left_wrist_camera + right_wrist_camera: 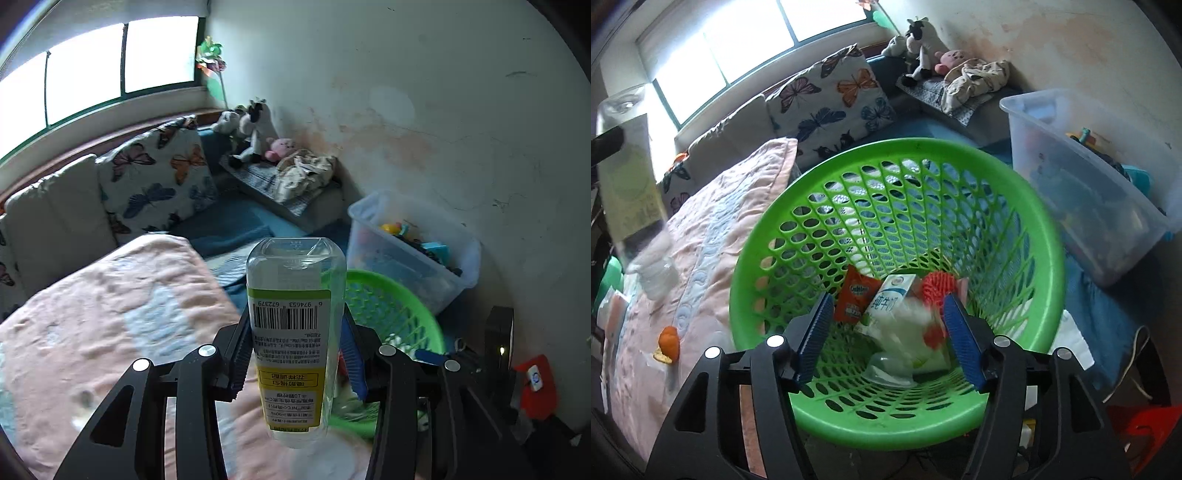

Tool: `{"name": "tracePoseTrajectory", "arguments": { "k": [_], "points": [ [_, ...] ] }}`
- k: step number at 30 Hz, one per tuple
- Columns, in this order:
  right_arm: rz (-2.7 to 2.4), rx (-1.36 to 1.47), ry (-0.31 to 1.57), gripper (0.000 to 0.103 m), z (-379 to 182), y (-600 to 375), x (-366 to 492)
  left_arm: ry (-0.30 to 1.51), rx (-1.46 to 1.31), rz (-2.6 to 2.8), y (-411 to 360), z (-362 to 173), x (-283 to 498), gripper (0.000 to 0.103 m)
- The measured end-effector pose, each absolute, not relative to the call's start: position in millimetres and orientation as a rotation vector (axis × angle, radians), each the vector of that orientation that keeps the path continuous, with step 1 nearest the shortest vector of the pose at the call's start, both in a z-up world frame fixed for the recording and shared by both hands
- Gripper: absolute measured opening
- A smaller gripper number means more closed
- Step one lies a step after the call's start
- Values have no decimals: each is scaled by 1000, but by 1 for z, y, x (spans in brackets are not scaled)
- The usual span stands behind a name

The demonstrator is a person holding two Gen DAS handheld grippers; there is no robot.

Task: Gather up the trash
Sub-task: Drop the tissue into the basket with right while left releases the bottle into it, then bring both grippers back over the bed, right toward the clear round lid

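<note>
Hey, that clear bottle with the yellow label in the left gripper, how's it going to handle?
The clear bottle looks like smooth plastic, so it may slip between the left gripper pads. It seems empty, so probably light and squashable. Held upside down by its middle, it could pivot if the grip loosens.

Left gripper (297, 354): I have it angled downward, jaws clamped on a bottle (295, 332) held bottom-end forward
Right gripper (886, 332): I have it tilted down, jaws parted, pads touching nothing
</note>
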State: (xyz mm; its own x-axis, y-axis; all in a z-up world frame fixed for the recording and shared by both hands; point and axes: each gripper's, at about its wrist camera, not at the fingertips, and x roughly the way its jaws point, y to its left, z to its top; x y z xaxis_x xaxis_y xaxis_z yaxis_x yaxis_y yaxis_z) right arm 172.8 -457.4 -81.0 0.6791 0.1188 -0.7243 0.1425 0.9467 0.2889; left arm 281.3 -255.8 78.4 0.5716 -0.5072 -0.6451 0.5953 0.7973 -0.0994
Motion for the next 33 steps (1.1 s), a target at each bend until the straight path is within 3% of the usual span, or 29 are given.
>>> {"name": "tracePoseTrajectory", "arguments": {
  "k": [13,25,29,33],
  "points": [
    [-39,325,710,63,-60,-476,113,858,142,-716,-354,5,291,42],
    [-69,384,721,64,-75,-490,96,989,228,-717,-386,-54,285,43],
    [-70,381,719,64,-72,-486,94,1001,225,-721,-385,-55,283,58],
    [-59,368,712,64,-65,-478,89,962,233,-722,-370,-44,273,58]
  ]
}}
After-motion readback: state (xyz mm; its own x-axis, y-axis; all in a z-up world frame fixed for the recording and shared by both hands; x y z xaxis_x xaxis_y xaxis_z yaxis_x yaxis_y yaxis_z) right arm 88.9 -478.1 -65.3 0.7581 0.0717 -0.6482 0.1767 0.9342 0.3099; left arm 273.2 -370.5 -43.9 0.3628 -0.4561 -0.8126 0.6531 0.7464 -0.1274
